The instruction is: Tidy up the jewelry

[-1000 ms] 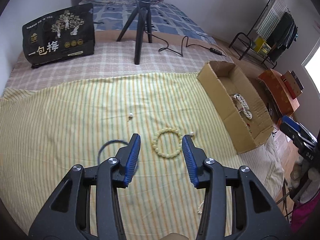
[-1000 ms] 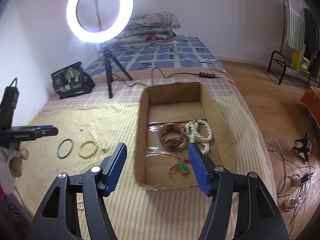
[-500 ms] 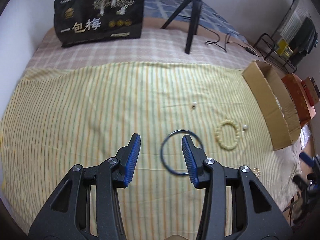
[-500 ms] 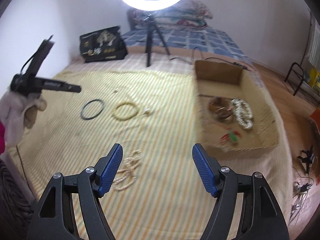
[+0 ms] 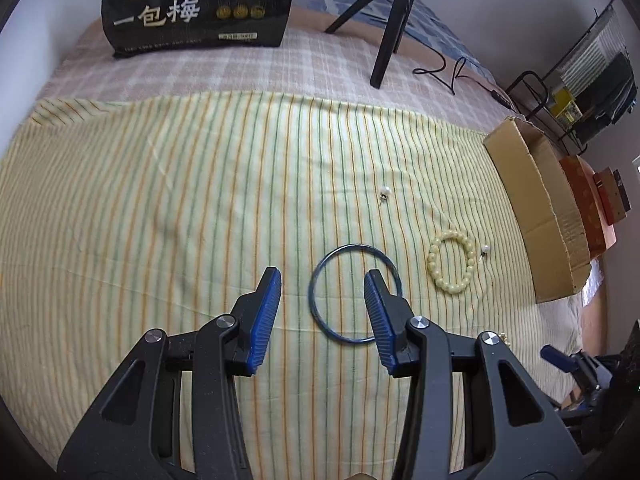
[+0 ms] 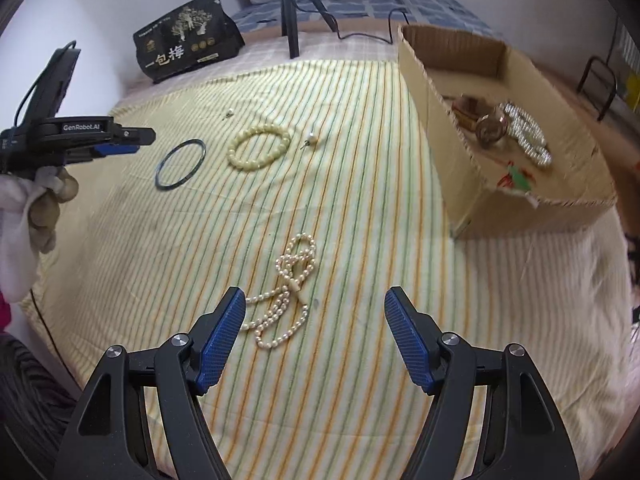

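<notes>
Tripod [image 5: 386,36], snack bag [image 5: 200,4], cardboard box [image 5: 536,216] around

Counts — one dark bangle [image 5: 354,294], one cream bead bracelet [image 5: 452,267], two pearl earrings [image 5: 385,191] [image 5: 485,249] (loose), one pearl necklace [image 6: 286,292], one cardboard box [image 6: 448,92].

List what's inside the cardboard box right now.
In the cardboard box: a brown wooden bangle, a white beaded strand and a green-and-red pendant. Its near wall hides part of the floor.
</notes>
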